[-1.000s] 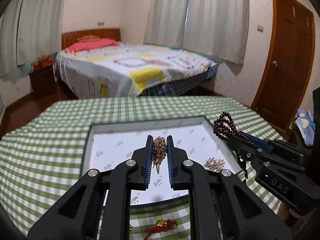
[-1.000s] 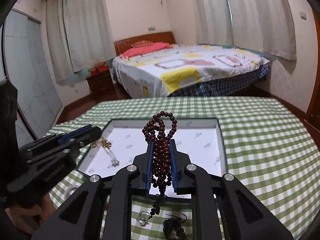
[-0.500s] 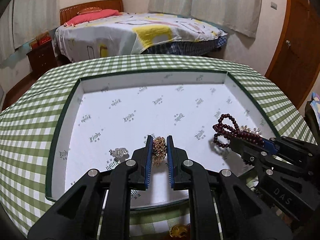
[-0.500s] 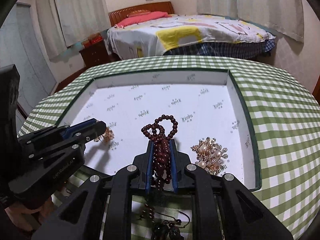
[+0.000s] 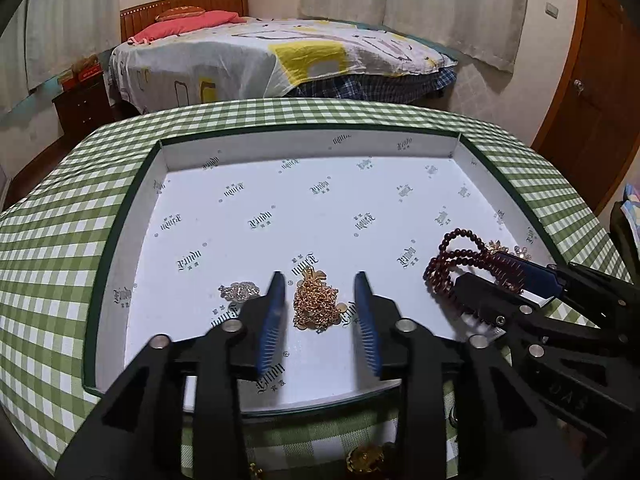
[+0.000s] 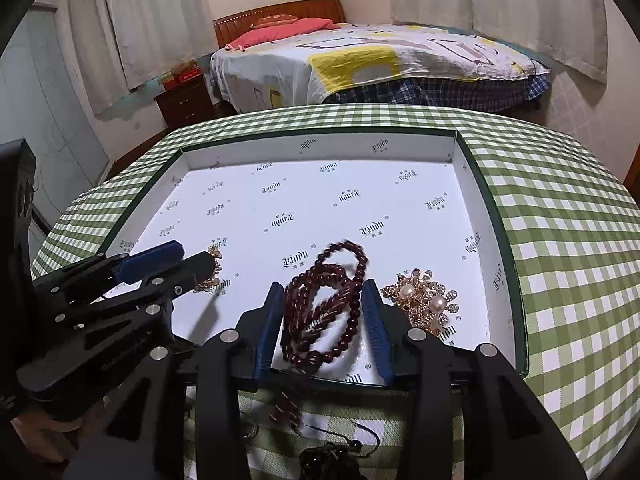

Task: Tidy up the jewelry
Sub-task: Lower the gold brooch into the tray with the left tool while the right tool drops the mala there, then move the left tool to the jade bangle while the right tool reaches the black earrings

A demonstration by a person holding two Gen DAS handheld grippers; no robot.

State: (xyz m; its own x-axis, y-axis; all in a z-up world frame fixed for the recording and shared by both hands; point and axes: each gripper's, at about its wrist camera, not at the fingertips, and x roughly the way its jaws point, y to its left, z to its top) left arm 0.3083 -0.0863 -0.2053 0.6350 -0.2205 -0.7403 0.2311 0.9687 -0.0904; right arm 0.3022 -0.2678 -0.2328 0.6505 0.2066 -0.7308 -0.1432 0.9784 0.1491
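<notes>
A white-lined box (image 5: 128, 216) (image 6: 500, 216) sits on the green checked table. My left gripper (image 5: 320, 300) is open over its near left part, and a gold chain (image 5: 316, 306) lies loose on the floor between the fingers. My right gripper (image 6: 324, 308) is open over the near right part, and a dark red bead string (image 6: 324, 300) (image 5: 452, 256) drops blurred between its fingers, its tail hanging over the box's front wall. The left gripper also shows in the right wrist view (image 6: 192, 260), the right one in the left wrist view (image 5: 480, 276).
A silver piece (image 5: 238, 292) lies left of the gold chain. A gold and pearl brooch (image 6: 424, 300) lies right of the beads. A gold charm (image 5: 366, 460), a dark earring (image 6: 332, 452) and a ring (image 6: 250, 430) lie on the cloth before the box. A bed stands beyond the table.
Both grippers have opened. The gold chain now lies on the box floor and the bead string is falling from the right gripper. Both grippers sit lower and closer to the box.
</notes>
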